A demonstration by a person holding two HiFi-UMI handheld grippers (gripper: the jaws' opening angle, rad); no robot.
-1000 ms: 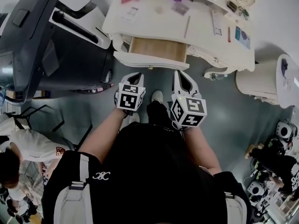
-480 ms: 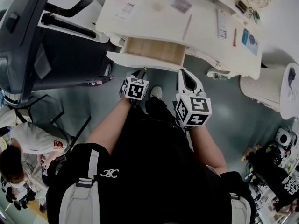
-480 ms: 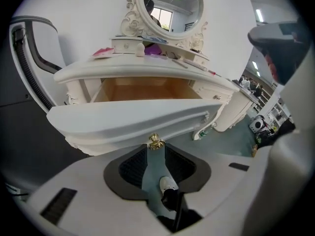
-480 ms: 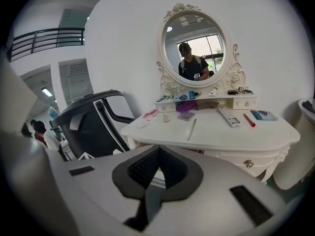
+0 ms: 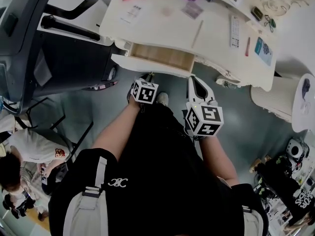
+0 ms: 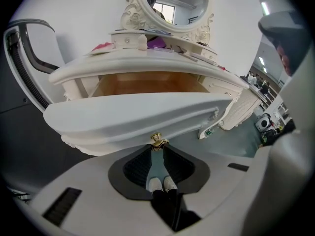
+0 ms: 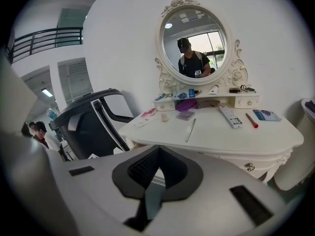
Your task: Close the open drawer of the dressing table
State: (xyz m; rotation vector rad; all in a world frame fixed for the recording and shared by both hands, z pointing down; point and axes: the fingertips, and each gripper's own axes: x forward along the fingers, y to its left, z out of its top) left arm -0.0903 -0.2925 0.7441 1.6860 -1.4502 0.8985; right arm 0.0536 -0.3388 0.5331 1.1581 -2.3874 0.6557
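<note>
The white dressing table (image 5: 162, 21) has its drawer (image 5: 160, 59) pulled out, so the bare wooden inside shows. My left gripper (image 5: 146, 76) reaches the drawer's white front (image 6: 138, 114). In the left gripper view the gold knob (image 6: 157, 140) sits right at the mouth of my left gripper (image 6: 157, 149), whose jaws stand a narrow gap apart; I cannot tell whether they touch the knob. My right gripper (image 5: 195, 80) hangs off the drawer's right end, short of the table. In its own view my right gripper (image 7: 157, 167) is shut and holds nothing.
A large dark machine (image 5: 44, 48) stands left of the table. A white round bin (image 5: 275, 95) is at the right. On the tabletop lie a remote (image 5: 234, 24), a pen (image 5: 197, 27) and small items. An oval mirror (image 7: 196, 45) tops the table. A person (image 5: 24, 154) is at lower left.
My left gripper has moved forward, from short of the drawer up to its front by the knob. The right gripper has stayed about where it was. The drawer looks as far open as before.
</note>
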